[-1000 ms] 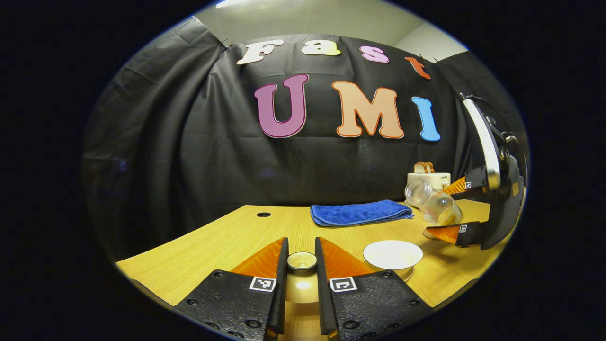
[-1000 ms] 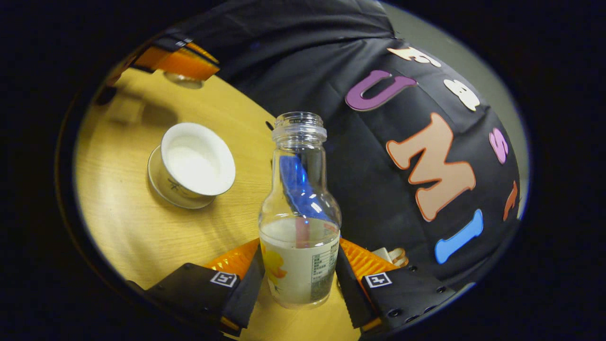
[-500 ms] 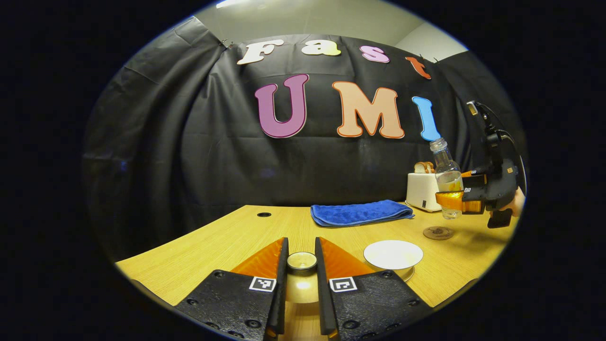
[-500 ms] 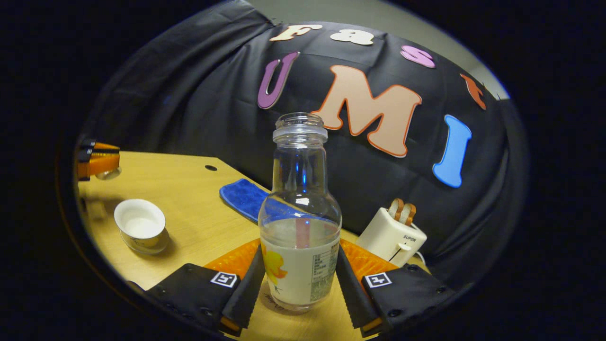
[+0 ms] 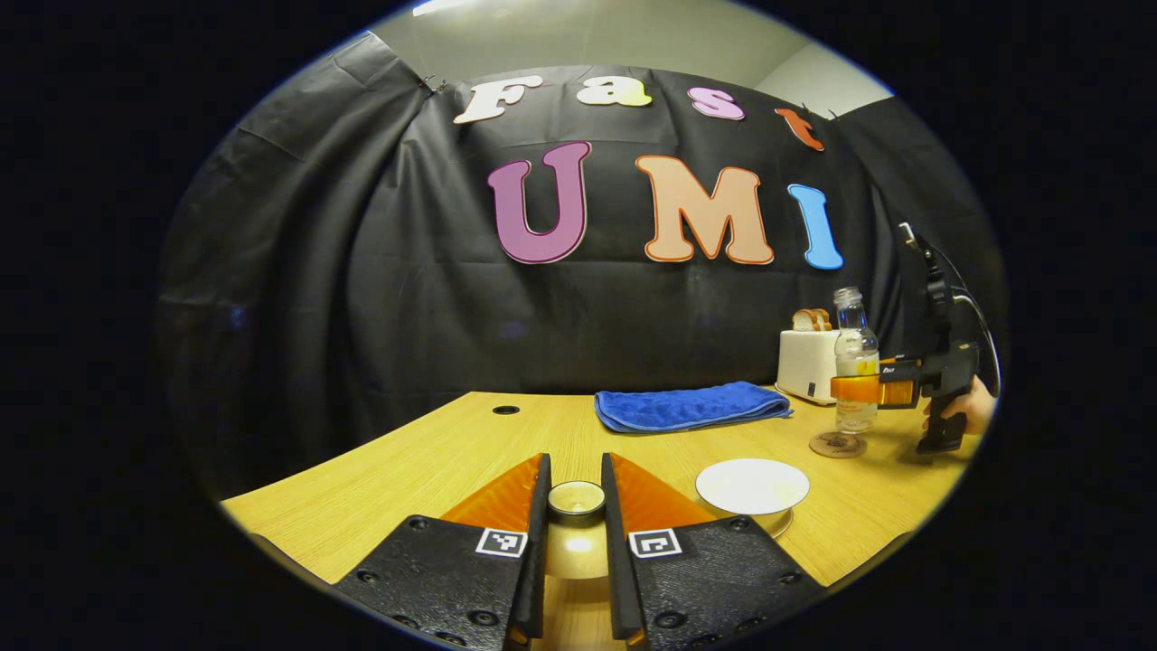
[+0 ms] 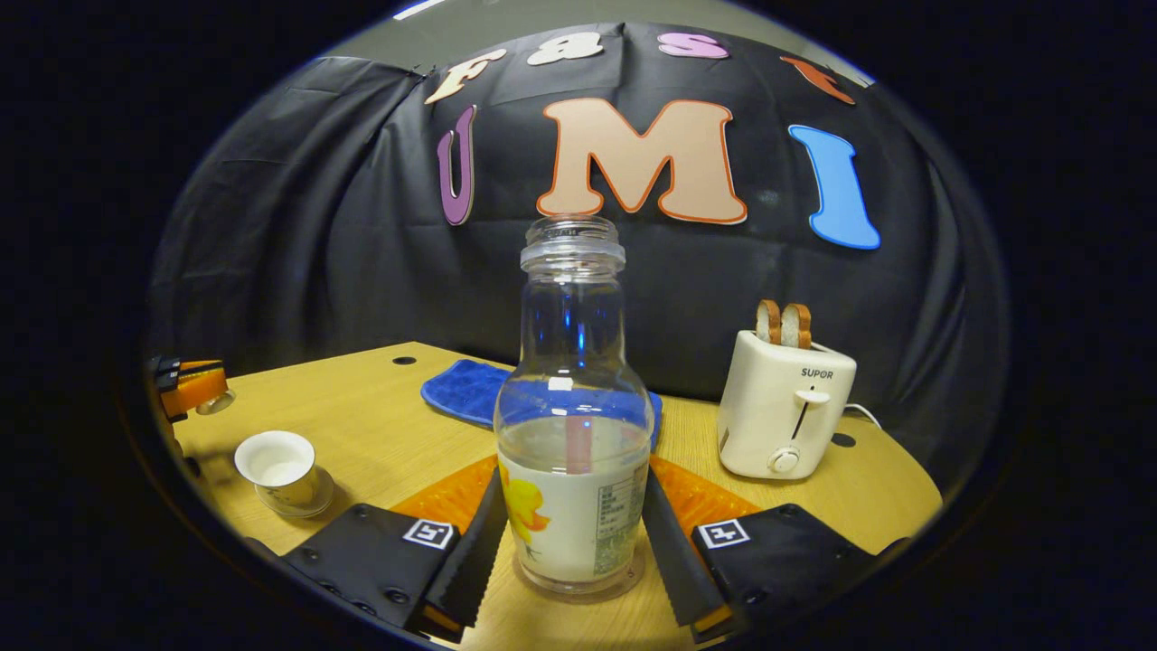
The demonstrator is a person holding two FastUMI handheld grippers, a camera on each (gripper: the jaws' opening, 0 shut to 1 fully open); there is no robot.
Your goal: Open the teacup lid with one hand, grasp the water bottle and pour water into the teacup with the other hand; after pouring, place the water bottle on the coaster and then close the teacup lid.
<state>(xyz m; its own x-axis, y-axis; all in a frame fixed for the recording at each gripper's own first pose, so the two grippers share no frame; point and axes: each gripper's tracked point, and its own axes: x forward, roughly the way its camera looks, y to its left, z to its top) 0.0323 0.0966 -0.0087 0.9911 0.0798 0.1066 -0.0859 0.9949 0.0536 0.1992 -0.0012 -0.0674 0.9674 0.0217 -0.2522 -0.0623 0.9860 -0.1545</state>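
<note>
My left gripper [image 5: 576,472] is shut on the knob of the teacup lid [image 5: 577,499] and holds it above the table. The white teacup [image 5: 752,486] stands uncovered just to its right, also seen as the teacup [image 6: 282,463] at the far left of the right gripper view. My right gripper [image 6: 571,481] is shut on the clear water bottle [image 6: 574,434], which is upright and part full. In the left gripper view that right gripper [image 5: 859,391] holds the bottle [image 5: 854,348] at the round coaster [image 5: 838,445]; I cannot tell whether the base touches it.
A folded blue towel [image 5: 691,406] lies at the back of the wooden table [image 5: 407,470]. A white toaster [image 6: 785,411] with bread slices stands right of the bottle. A hand [image 5: 972,411] holds the right gripper near the table's right edge.
The right gripper swung the bottle from tilted near the teacup to upright, moved it right and lowered it to the coaster. The left gripper and lid stayed still.
</note>
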